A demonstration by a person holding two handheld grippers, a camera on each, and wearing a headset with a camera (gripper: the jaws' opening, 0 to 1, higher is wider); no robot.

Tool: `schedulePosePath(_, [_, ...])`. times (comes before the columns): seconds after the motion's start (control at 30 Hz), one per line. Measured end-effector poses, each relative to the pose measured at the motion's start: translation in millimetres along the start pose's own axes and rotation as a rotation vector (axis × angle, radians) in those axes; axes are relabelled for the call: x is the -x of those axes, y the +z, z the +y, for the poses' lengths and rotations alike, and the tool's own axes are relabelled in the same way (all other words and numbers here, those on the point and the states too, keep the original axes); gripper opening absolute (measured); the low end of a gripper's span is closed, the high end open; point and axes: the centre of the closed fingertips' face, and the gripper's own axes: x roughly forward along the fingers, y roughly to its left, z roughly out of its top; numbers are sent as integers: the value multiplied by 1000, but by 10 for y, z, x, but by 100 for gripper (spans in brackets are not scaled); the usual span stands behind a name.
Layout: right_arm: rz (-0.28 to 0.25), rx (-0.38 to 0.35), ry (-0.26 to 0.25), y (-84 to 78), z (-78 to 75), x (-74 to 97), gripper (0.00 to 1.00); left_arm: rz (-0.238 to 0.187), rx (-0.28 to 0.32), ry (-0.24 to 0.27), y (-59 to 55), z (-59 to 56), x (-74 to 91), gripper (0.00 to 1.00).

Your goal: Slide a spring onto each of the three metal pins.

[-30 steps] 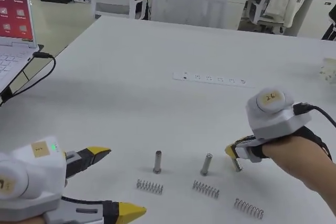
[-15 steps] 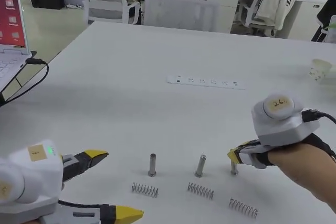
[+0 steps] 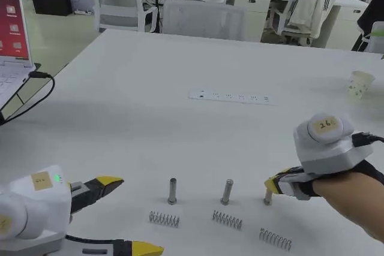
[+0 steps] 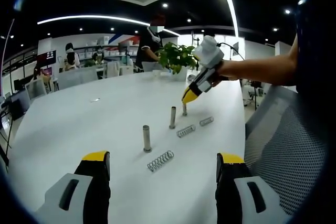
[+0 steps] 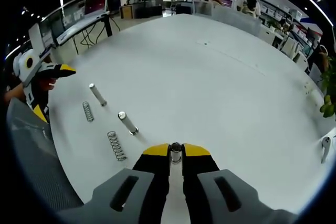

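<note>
At the white counter (image 3: 180,118), my right gripper (image 3: 271,184) has its fingers pressed together on the head of the end pin (image 5: 175,150), which stands upright. The middle pin (image 3: 227,191) and the left pin (image 3: 172,190) stand bare in the same row. Three springs lie flat, one just in front of each pin: the left spring (image 3: 164,219), the middle spring (image 3: 227,220) and the right spring (image 3: 275,240). None is threaded, so I judge the task barely begun, with the first pin being steadied. My left gripper (image 4: 163,158) hangs low over the counter near the left spring, fingers wide apart and holding nothing. The next move, as I read it, calls for pinching a spring near one end, tipping it upright and lining its bore over a pin. The right fingers cover that pin's head and would first need to shift lower or let go.
</note>
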Motion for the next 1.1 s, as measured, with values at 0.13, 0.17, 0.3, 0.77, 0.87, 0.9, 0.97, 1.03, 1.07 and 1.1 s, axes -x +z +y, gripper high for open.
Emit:
schedulePosePath(0.13, [0,-3,-2,-6,-12,8,5,-1,-1,1,5,-4,6,80])
schedulePosePath(0.17, [0,-3,-3,-10,-14,13,5,-1,-1,2,7,-6,6,80])
schedulePosePath(0.3, [-3,-8,-10,-30,-41,28,5,-2,1,3,4,0,-3,80])
schedulePosePath(0.77, [-18,-24,6,-73,-50,45,6,2,3,-4,-12,-11,-34,79])
schedulePosePath(0.87, [-18,-19,8,-73,-44,47,6,5,0,-7,-17,-13,-42,79])
schedulePosePath(0.9, [-17,-17,8,-73,-44,48,7,4,-1,-7,-14,-13,-44,79])
schedulePosePath(0.97, [-19,-16,9,-69,-42,51,9,2,-1,-8,-8,-11,-44,79])
schedulePosePath(1.03, [-18,-14,10,-74,-38,58,9,2,0,-8,-7,-8,-44,79])
schedulePosePath(1.07, [-22,-10,10,-71,-37,63,10,2,-1,-9,-7,-10,-44,79])
schedulePosePath(1.1, [-21,-10,9,-76,-37,70,10,3,-2,-9,-7,-11,-45,79])
